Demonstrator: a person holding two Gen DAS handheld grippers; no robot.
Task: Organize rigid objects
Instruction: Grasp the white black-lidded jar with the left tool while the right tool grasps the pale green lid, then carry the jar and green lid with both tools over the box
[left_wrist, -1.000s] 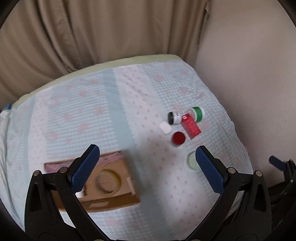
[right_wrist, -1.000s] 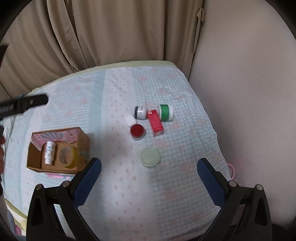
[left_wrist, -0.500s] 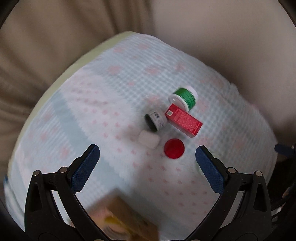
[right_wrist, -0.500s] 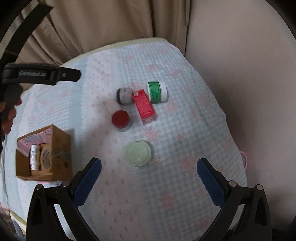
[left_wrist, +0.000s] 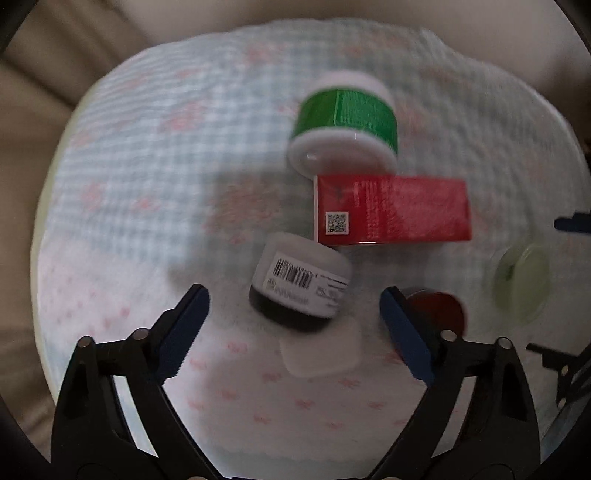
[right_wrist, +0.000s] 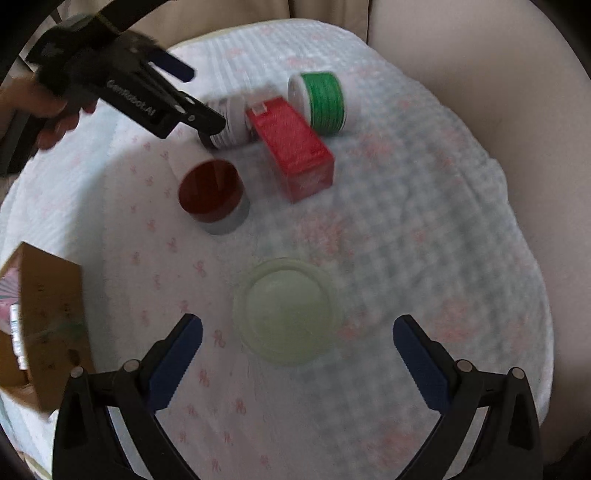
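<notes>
My left gripper points down over a dark-capped jar lying on the table, jaws closing but not touching. My right gripper, open, frames a pale green lid, probably for the cardboard box.

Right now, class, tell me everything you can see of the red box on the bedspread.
The red box is a small oblong carton, seemingly printed card, lying flat on its long side on the checked bedspread. Fine print covers its top face, and a white square code sits at one end. It looks closed and undented. The green-labelled jar lies on its side against one long edge; the jar with a barcode label sits at a corner. Nothing grips it.
</notes>
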